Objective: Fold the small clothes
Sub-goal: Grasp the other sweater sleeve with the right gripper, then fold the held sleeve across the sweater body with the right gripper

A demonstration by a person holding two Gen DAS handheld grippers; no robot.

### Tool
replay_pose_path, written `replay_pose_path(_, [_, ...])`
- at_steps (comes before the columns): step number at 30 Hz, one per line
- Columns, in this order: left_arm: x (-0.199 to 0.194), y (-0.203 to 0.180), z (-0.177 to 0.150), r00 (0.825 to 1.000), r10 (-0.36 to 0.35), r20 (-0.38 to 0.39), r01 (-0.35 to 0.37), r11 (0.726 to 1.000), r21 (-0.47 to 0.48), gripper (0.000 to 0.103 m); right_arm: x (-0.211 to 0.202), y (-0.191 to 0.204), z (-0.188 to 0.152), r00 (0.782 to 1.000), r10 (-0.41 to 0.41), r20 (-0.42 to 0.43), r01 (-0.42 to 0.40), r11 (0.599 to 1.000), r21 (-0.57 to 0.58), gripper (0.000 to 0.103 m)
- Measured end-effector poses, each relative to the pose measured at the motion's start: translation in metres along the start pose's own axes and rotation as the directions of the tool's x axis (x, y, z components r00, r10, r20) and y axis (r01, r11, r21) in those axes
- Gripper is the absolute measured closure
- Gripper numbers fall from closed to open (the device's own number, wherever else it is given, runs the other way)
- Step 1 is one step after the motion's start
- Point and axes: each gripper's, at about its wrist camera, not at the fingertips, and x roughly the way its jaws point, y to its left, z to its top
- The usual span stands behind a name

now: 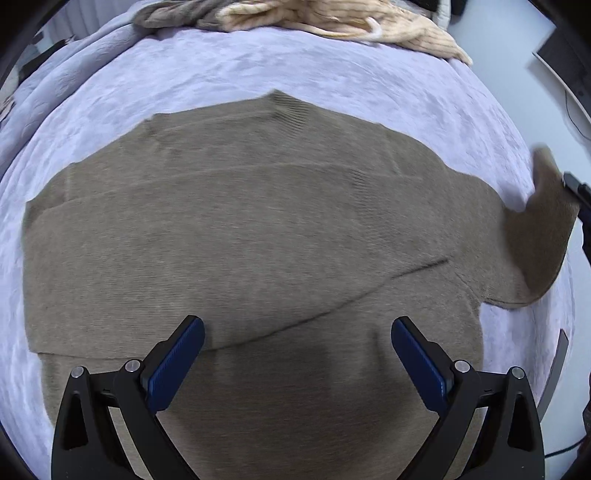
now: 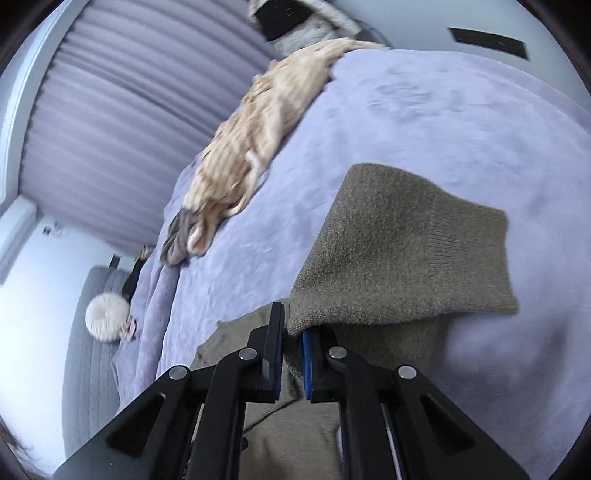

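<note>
A brown knit sweater [image 1: 236,236] lies flat on the lavender blanket [image 1: 258,74], its left sleeve folded across the body. My left gripper [image 1: 297,332] is open and empty, hovering over the sweater's lower part. My right gripper [image 2: 293,328] is shut on the sweater's right sleeve [image 2: 402,247] near the cuff and holds it lifted off the blanket. That lifted sleeve also shows at the right edge of the left wrist view [image 1: 539,236], with part of the right gripper behind it.
A cream knit garment [image 1: 332,22] and a grey one [image 1: 173,14] lie bunched at the far edge of the blanket; the cream garment also shows in the right wrist view [image 2: 258,125]. A round white cushion [image 2: 105,317] sits on a grey quilted surface beside the bed.
</note>
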Motion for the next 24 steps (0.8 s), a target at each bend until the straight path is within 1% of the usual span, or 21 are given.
replay_pose_path(2, [-0.005,0.019,-0.001,1.0,0.017,0.012,-0.017,0.999,-0.031,0.002,0.023,0.036,-0.01,0.998,0.031,-0.056,-0.037,0.994,-0.103,0.094])
replay_pose_path(4, [-0.01,0.038,-0.003,0.999,0.036,0.019,-0.035,0.997,-0.066,0.002,0.051,0.072,-0.025,0.991,0.051,-0.124,-0.075,0.978,-0.194,0.094])
replay_pose_path(6, [-0.012,0.055,-0.005,0.998,0.055,0.021,-0.053,0.994,-0.1,0.002,0.081,0.1,-0.047,0.977,0.065,-0.202,-0.116,0.961,-0.252,0.094])
replay_pose_path(8, [-0.015,0.075,-0.01,0.997,0.074,0.023,-0.071,0.988,-0.134,0.002,0.104,0.115,-0.067,0.96,0.063,-0.272,-0.143,0.947,-0.286,0.094])
replay_pose_path(10, [-0.019,0.096,-0.015,0.996,0.09,0.023,-0.085,0.983,-0.162,0.002,0.129,0.127,-0.09,0.937,0.038,-0.348,-0.154,0.937,-0.313,0.094])
replay_pose_path(11, [-0.017,0.098,-0.017,0.995,0.095,0.022,-0.09,0.981,-0.172,0.002,0.141,0.128,-0.099,0.921,0.019,-0.389,-0.154,0.935,-0.319,0.094])
replay_pose_path(12, [-0.018,0.105,-0.019,0.995,0.1,0.021,-0.094,0.978,-0.186,0.002,0.15,0.126,-0.111,0.903,-0.002,-0.43,-0.151,0.935,-0.322,0.094])
replay_pose_path(13, [-0.02,0.115,-0.024,0.994,0.103,0.021,-0.097,0.975,-0.198,0.002,0.16,0.125,-0.122,0.883,-0.04,-0.467,-0.129,0.937,-0.324,0.094])
replay_pose_path(14, [-0.02,0.12,-0.025,0.994,0.105,0.019,-0.098,0.973,-0.208,0.002,0.165,0.124,-0.127,0.876,-0.072,-0.476,-0.102,0.939,-0.329,0.093])
replay_pose_path(15, [-0.02,0.124,-0.028,0.994,0.105,0.02,-0.099,0.971,-0.217,0.002,0.166,0.122,-0.131,0.873,-0.099,-0.478,-0.076,0.94,-0.334,0.091])
replay_pose_path(16, [-0.021,0.13,-0.03,0.994,0.105,0.021,-0.098,0.97,-0.223,0.002,0.163,0.12,-0.132,0.875,-0.111,-0.472,-0.061,0.94,-0.335,0.09])
replay_pose_path(17, [-0.022,0.134,-0.032,0.994,0.105,0.024,-0.097,0.969,-0.227,0.002,0.155,0.119,-0.13,0.885,-0.117,-0.45,-0.048,0.94,-0.338,0.089])
replay_pose_path(18, [-0.021,0.137,-0.032,0.994,0.103,0.026,-0.094,0.97,-0.226,0.002,0.147,0.118,-0.127,0.897,-0.117,-0.426,-0.038,0.94,-0.339,0.078])
replay_pose_path(19, [-0.02,0.138,-0.032,0.995,0.1,0.028,-0.091,0.97,-0.224,0.002,0.137,0.115,-0.12,0.912,-0.126,-0.39,-0.013,0.942,-0.336,0.056])
replay_pose_path(20, [-0.019,0.139,-0.032,0.995,0.095,0.027,-0.086,0.972,-0.219,0.002,0.128,0.11,-0.112,0.926,-0.141,-0.35,0.023,0.947,-0.321,0.047])
replay_pose_path(21, [-0.018,0.14,-0.031,0.995,0.091,0.027,-0.083,0.973,-0.216,0.002,0.121,0.106,-0.1,0.937,-0.141,-0.318,0.044,0.955,-0.293,0.045])
replay_pose_path(22, [-0.018,0.14,-0.03,0.996,0.085,0.029,-0.077,0.974,-0.212,0.002,0.115,0.099,-0.091,0.946,-0.145,-0.289,0.069,0.964,-0.257,0.045])
replay_pose_path(24, [-0.015,0.133,-0.024,0.997,0.076,0.032,-0.068,0.977,-0.201,0.002,0.11,0.083,-0.075,0.952,-0.171,-0.252,0.126,0.975,-0.185,0.045])
